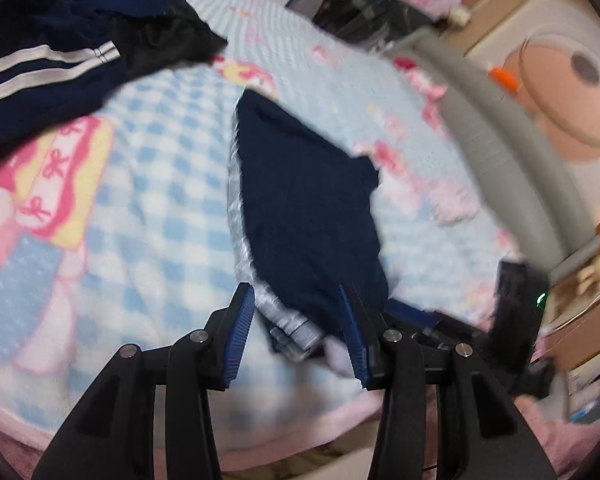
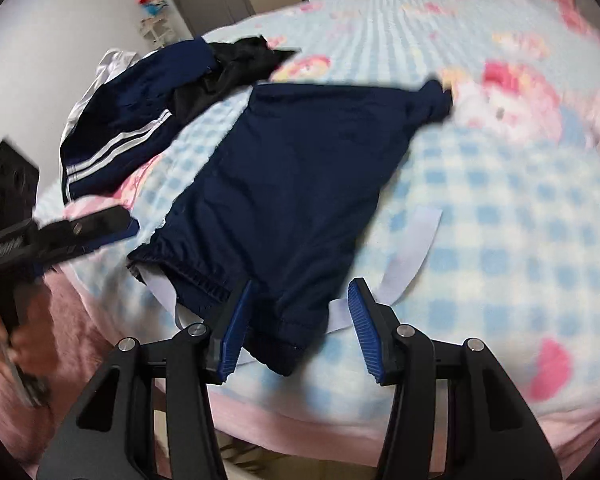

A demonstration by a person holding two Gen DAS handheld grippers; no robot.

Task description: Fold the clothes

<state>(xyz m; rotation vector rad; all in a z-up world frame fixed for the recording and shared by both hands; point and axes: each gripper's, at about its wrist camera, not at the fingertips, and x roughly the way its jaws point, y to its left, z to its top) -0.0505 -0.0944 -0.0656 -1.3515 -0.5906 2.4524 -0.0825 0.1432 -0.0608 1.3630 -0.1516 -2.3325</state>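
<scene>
shorts (image 2: 284, 168): navy, flat on bed (image 2: 500, 208), long axis running away from both grippers
L gripper (image 1: 300, 332): jaws apart, astride striped side hem, no pinch yet
R gripper (image 2: 298, 330): jaws apart, astride waistband corner
nearer: both at near edge

The shorts (image 2: 284, 168) lie on the blanket (image 2: 500, 208), with the clothes pile (image 2: 140, 108) behind to their left.
</scene>
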